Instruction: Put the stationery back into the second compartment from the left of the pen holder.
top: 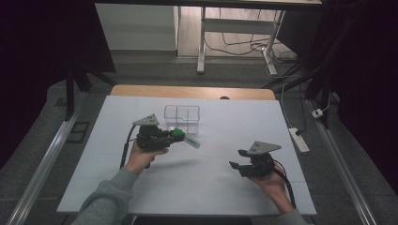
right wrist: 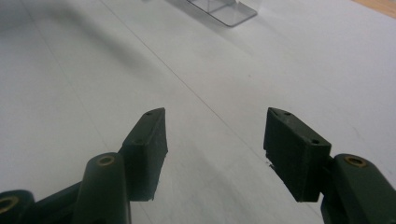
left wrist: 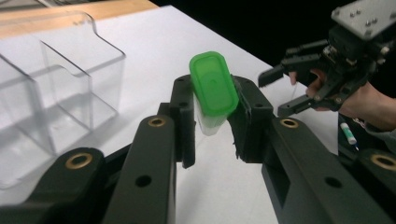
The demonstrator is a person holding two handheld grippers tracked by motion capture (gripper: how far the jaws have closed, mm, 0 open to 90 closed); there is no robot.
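A small clear container with a green lid (top: 179, 133) is held above the white table sheet (top: 197, 187), in front of a clear compartment box (top: 182, 114). My left gripper (top: 178, 135) is shut on it. In the left gripper view the jaws of my left gripper (left wrist: 212, 116) press on the container's clear body just under the green lid (left wrist: 214, 84), and the box (left wrist: 70, 70) stands to the upper left. My right gripper (top: 237, 159) hovers at the right of the table, open with nothing between its fingers, as the right gripper view (right wrist: 215, 140) confirms. The left gripper view shows it too (left wrist: 280, 88).
A wooden table edge (top: 192, 91) runs behind the white sheet. A corner of the clear box (right wrist: 224, 11) shows at the top of the right gripper view. A power strip (top: 299, 139) and cables lie on the floor at the right.
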